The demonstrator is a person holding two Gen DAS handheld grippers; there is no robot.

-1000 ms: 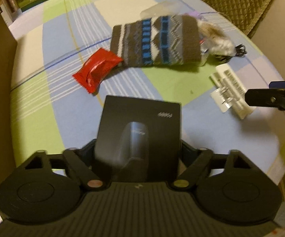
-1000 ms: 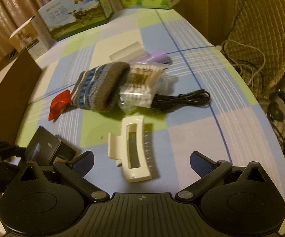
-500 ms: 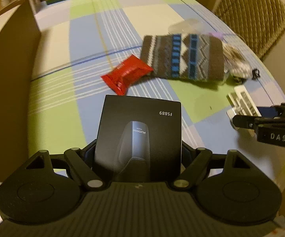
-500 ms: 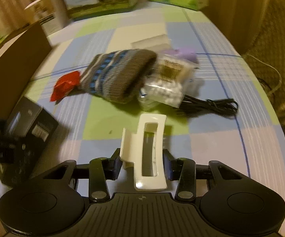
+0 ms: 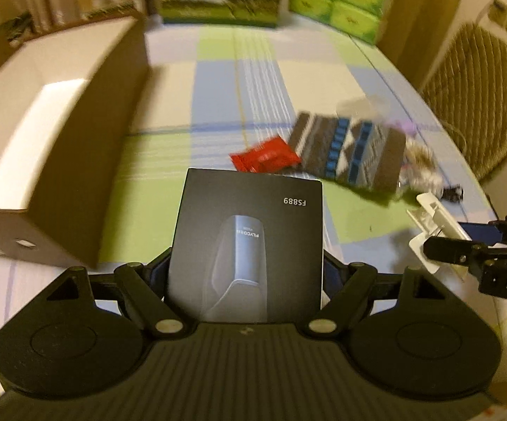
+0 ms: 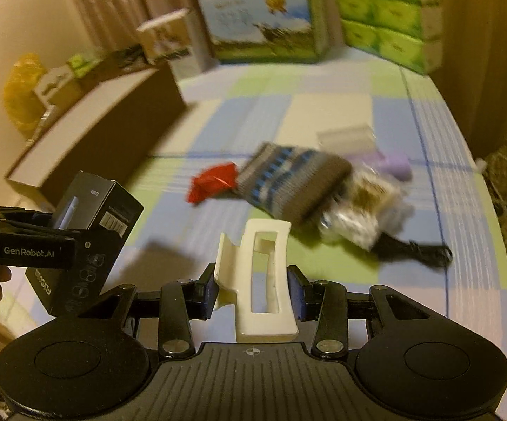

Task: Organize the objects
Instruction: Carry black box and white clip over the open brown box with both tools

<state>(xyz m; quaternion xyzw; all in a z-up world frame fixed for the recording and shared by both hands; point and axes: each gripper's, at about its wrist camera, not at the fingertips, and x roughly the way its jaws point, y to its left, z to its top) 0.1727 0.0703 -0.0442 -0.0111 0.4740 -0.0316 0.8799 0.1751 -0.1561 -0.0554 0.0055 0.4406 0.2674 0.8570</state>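
My left gripper [image 5: 248, 268] is shut on a black product box [image 5: 249, 245] marked FS889, held above the checked tablecloth [image 5: 218, 80]. From the right wrist view the same box [image 6: 92, 210] hangs at the left in the left gripper [image 6: 42, 231], with a person's hand behind it. Lifted off the cloth, a white hair claw clip [image 6: 264, 280] is pinched between the blue pads of my right gripper [image 6: 253, 291], which is shut on it. In the left wrist view the clip [image 5: 432, 210] and right gripper [image 5: 464, 242] show at the right edge.
An open cardboard box [image 5: 60, 140] stands at the left. On the cloth lie a red packet [image 5: 264, 158], a knitted pouch [image 5: 348, 154], a bag of cotton swabs [image 6: 365, 210] and a black cable [image 6: 418, 249]. Printed cartons [image 6: 264, 24] line the far edge; a wicker chair [image 5: 481, 87] stands right.
The right gripper closed on the white clip and lifted it off the cloth. The left gripper rose with the black box and swung towards the cardboard box.
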